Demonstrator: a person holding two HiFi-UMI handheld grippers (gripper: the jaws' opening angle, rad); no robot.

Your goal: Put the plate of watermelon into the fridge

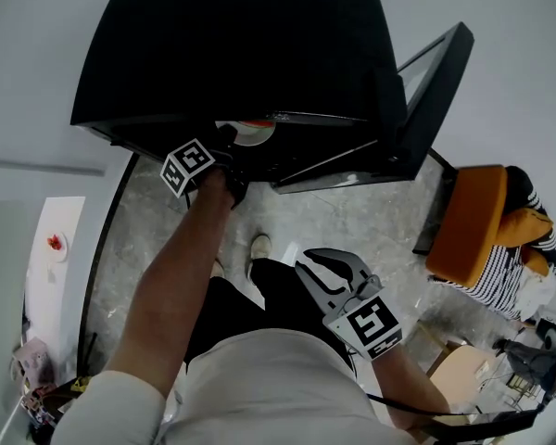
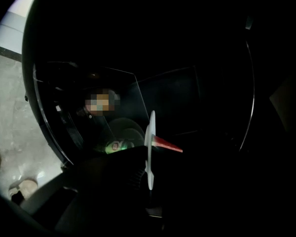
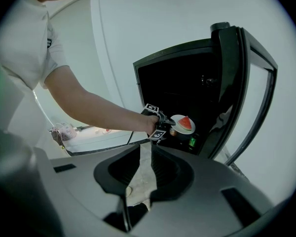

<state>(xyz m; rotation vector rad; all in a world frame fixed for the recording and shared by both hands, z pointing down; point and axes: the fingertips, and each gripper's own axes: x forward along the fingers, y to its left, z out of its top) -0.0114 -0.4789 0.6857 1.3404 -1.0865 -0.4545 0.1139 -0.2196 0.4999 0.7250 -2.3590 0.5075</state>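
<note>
A white plate [image 3: 181, 125] carries a red watermelon wedge [image 3: 186, 122] just inside the open black fridge [image 3: 187, 80]. My left gripper [image 3: 164, 124] is shut on the plate's near rim. In the left gripper view the plate [image 2: 150, 149] stands edge-on between the dark jaws of the left gripper [image 2: 149, 181], and the wedge [image 2: 167, 144] points right. From the head view the plate [image 1: 252, 133] peeks out under the fridge top [image 1: 241, 44], by the left gripper [image 1: 230, 142]. My right gripper [image 1: 306, 265] hangs back at waist height, a narrow gap between its jaws, holding nothing. I cannot tell whether the plate rests on a shelf.
The fridge door [image 1: 435, 86] stands open to the right. A green can [image 3: 191, 142] sits low inside the fridge. A white table [image 1: 57, 239] with small items is at the left. An orange chair [image 1: 471, 222] with striped cloth [image 1: 505, 272] stands at the right.
</note>
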